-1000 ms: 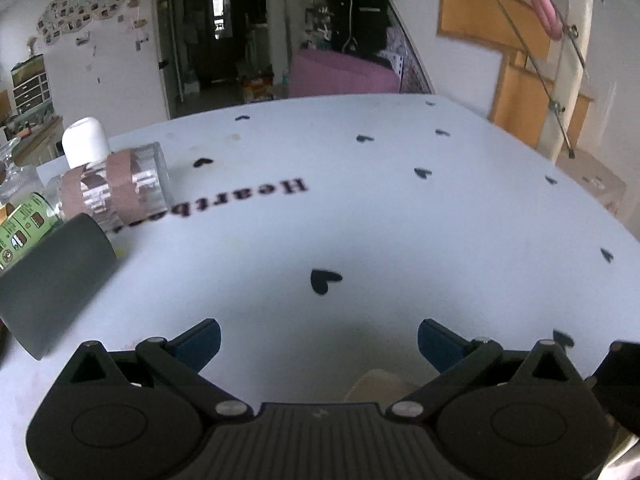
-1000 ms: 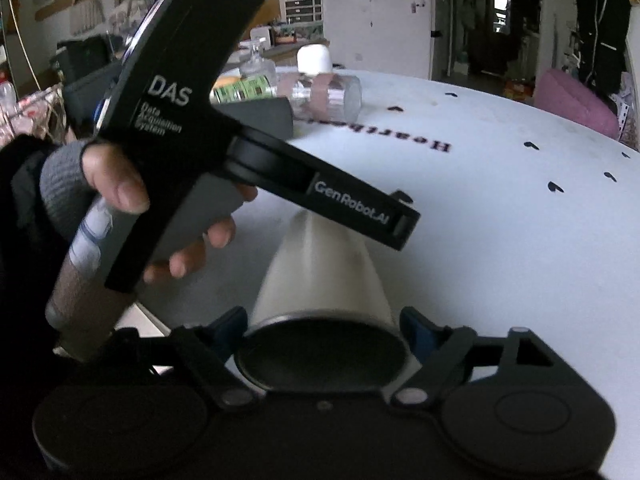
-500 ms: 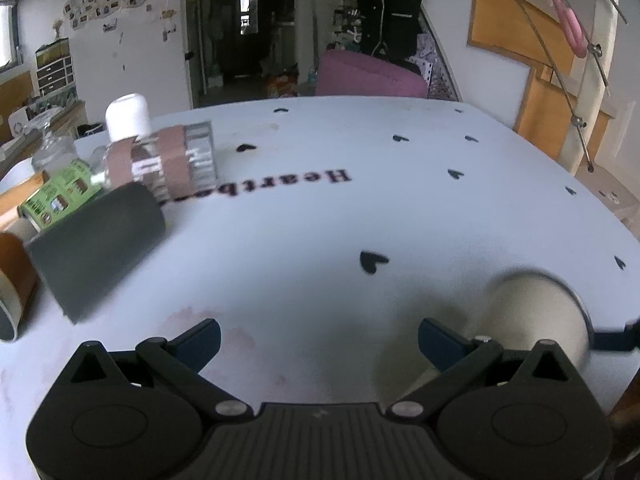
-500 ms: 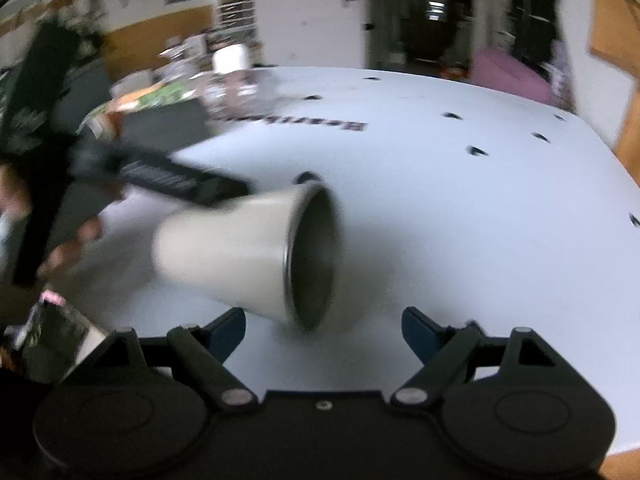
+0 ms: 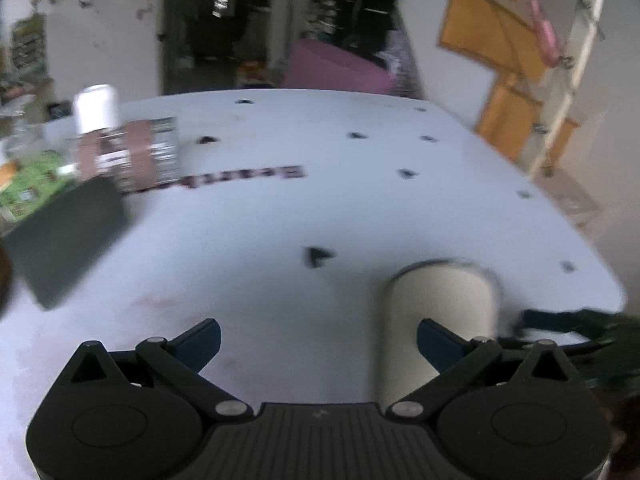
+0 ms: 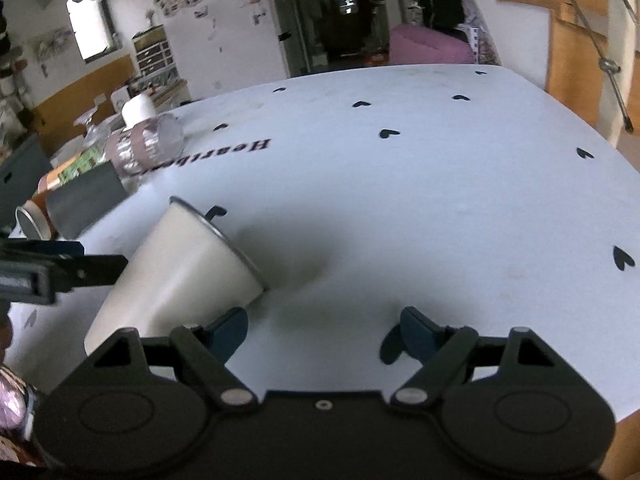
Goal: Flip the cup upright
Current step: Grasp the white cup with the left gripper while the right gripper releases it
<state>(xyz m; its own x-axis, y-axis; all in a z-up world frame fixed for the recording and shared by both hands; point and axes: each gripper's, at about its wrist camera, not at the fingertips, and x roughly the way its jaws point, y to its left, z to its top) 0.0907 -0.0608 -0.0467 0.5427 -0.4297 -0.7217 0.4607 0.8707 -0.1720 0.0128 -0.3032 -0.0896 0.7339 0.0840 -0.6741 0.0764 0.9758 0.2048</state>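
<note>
Right wrist view: cup (image 6: 180, 264) lies sideways on tabletop (image 6: 440, 200), unheld; both jaws gape empty. Next, grasp and right it.

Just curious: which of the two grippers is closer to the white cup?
Hard to call; both sit beside it. The right gripper has the cup by its left finger; the left gripper has it by its right finger.

Both grippers look the same: left gripper (image 5: 318, 334) and right gripper (image 6: 322, 326) are matte black plastic with blue fingertips (image 5: 200, 338), two round discs on the body, silver screws (image 6: 233, 396) at the linkage pivots, and a ribbed centre plate (image 5: 320, 436) on the left one.
</note>
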